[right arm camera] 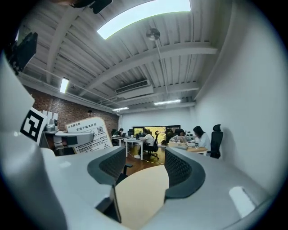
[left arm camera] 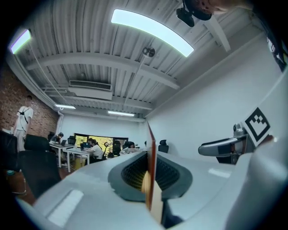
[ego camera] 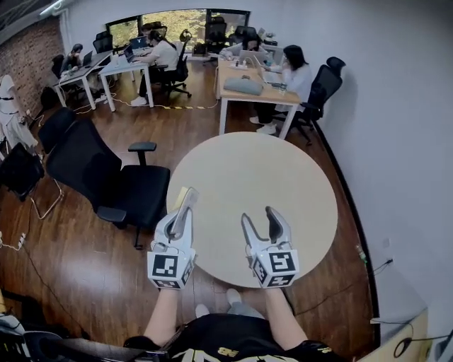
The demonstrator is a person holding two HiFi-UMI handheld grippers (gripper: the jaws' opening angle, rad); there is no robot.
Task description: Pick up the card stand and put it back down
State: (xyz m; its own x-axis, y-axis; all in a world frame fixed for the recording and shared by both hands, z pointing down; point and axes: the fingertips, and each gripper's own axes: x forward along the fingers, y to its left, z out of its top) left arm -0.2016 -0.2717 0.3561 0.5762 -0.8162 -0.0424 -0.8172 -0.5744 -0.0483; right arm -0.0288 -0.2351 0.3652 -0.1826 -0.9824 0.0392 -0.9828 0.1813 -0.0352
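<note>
Round beige table (ego camera: 283, 177), dark wood floor (ego camera: 85, 269), black office chair (ego camera: 134, 187), white wall (ego camera: 396, 106), far windows (ego camera: 177, 20), brick wall (ego camera: 28, 56).

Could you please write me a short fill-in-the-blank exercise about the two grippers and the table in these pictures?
1. The card stand is clamped in the person's ___ gripper.
2. The right gripper has open jaws and holds ___.
3. The table is ___ in shape.
Missing words: left; nothing; round.
</note>
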